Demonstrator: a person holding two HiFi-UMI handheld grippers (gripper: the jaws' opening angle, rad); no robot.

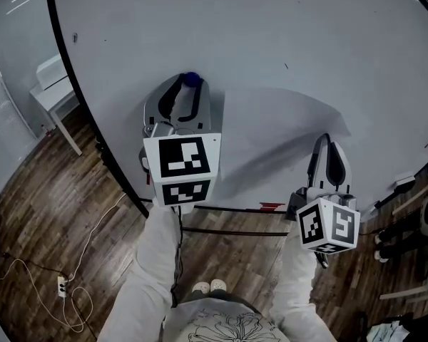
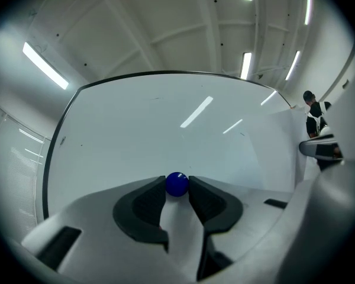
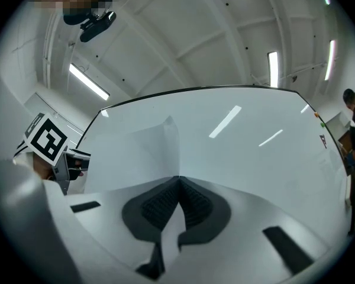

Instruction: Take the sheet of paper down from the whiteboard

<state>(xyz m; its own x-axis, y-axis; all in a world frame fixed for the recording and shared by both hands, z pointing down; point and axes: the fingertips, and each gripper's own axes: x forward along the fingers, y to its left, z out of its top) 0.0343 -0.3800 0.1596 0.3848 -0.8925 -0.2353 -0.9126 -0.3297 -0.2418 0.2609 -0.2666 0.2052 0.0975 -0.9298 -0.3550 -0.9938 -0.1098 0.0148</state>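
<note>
Nothing legible found. Square coded markers on the cubes of the left tool [image 1: 190, 81] and right tool [image 1: 325, 141], near centre and at 4 o'clock, carry no lettering.

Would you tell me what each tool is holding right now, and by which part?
The left tool pinches the blue magnet by its sides, at the jaw tips; the right tool grips the paper by one edge.

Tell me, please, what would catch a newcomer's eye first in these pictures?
The blue magnet, a small ball pinched between the jaws of the left gripper at the whiteboard, stands out at once. Lower and to the right in the head view, the right gripper is shut on the edge of the sheet of paper, which bends away from the board.
</note>
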